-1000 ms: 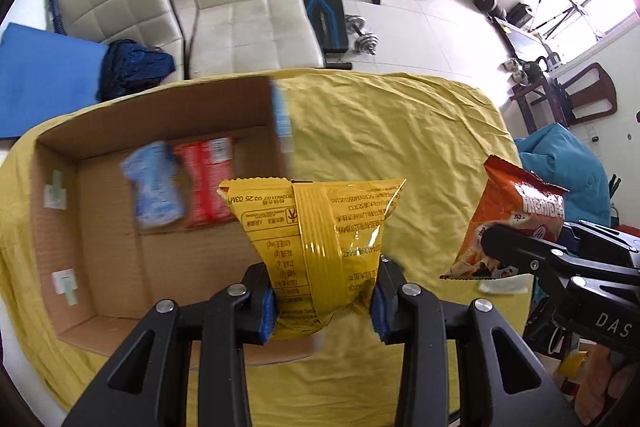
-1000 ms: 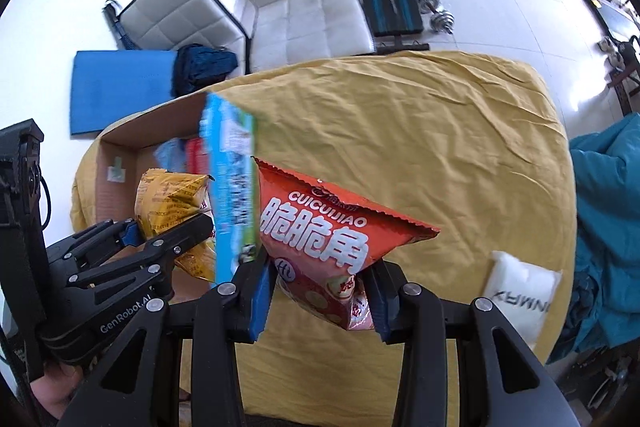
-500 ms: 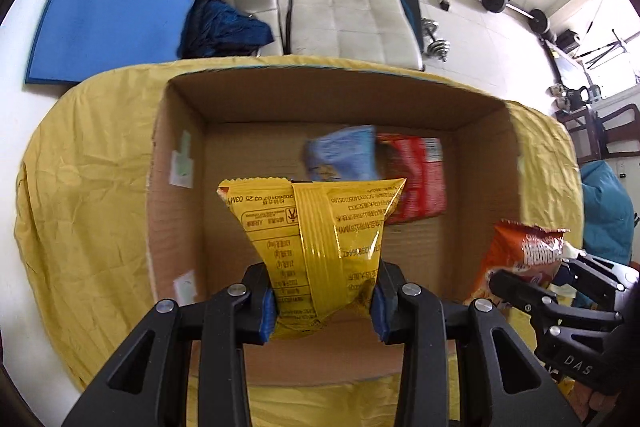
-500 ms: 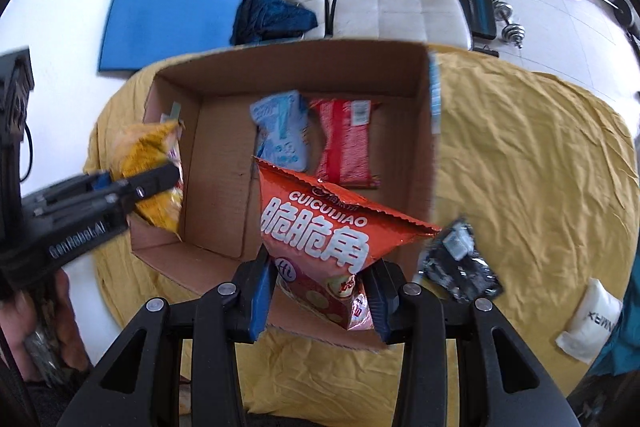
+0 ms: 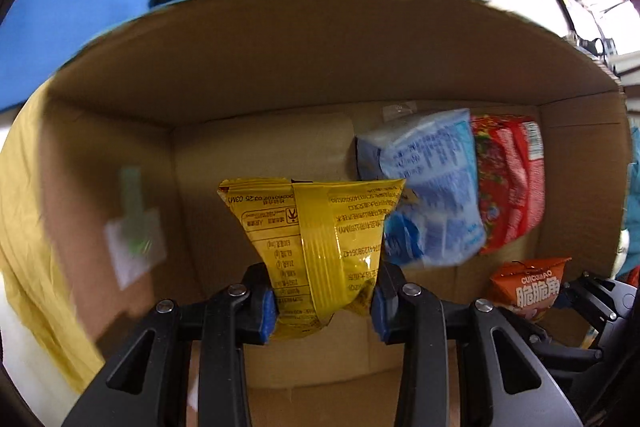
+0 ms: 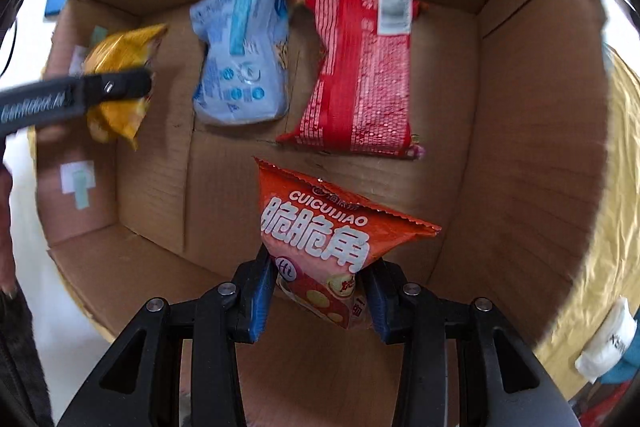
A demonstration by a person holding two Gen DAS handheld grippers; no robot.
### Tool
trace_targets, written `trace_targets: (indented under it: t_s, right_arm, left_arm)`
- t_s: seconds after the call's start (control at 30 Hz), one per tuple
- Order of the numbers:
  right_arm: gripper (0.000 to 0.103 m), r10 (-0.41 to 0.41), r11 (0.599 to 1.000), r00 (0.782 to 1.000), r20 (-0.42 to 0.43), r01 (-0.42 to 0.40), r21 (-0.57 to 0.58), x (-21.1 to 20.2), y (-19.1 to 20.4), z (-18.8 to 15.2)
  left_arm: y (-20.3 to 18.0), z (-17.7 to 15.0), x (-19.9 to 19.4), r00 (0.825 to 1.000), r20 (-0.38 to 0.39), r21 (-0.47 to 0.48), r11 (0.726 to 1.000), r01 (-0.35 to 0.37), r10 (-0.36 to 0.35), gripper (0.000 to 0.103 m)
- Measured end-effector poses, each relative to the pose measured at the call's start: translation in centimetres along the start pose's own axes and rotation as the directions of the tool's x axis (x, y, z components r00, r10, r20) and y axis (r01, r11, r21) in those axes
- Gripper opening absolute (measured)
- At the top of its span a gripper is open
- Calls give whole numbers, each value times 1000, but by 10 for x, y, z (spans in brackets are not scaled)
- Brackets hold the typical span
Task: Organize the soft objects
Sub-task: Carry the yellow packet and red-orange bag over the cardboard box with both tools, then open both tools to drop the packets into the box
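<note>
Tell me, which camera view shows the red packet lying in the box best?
The right wrist view: the red packet lies flat on the box floor, whole and unobstructed. In the left wrist view the red packet sits near the edge, distorted, partly hidden by the blue packet.

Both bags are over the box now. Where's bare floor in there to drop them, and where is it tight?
Free: the cardboard box floor on the near side, below the blue packet and red packet, under the orange chip bag; also the strip along the left wall under the yellow snack bag. Crowded: the far side, where the blue and red packets lie side by side.
</note>
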State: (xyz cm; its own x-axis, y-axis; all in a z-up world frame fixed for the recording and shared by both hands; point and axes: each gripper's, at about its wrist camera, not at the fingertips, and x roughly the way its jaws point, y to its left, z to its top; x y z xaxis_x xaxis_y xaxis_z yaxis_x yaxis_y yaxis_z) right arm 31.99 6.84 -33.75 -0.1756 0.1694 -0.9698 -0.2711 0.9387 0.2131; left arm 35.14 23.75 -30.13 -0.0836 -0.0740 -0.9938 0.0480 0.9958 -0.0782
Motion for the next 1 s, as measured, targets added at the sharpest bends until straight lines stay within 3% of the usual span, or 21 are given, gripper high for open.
trace_targets:
  t_s: [0.3,0.5,0.63,0.8,0.87,0.93,1.0]
  right_arm:
    - [44,18,1000,999,32,-18,-12,7,-9,11]
    - [53,-10,999,1000,28,11,-44,3,-9,10]
    - [61,-25,998,999,32,26,-54,-7,-4,5]
    - [74,-10,999,998,64,13,-39,-20,5,-1]
    - [90,-2,1000,996,87,5,-27,-30,8,-3]
    - [96,-22,1000,993,119,23,-10,-44,11,-4]
    - [96,-41,999,987,153,40,11,-56,16,-6]
  left_arm:
    - [-7,24,17,1000,-24,-6,1000,5,-6,38]
    - [-4,24,5,1000,-9,-29,1000,-4,4,41]
    - [1,17,-14,1000,27,-45,999,-1,3,49]
    - [7,5,-46,996,92,-66,998,20,-14,51]
    - [7,1,-57,993,120,-72,997,27,-18,51]
    - [7,-8,-70,988,153,-80,996,39,-26,53]
    - [7,-22,-81,983,179,-86,995,55,-39,62]
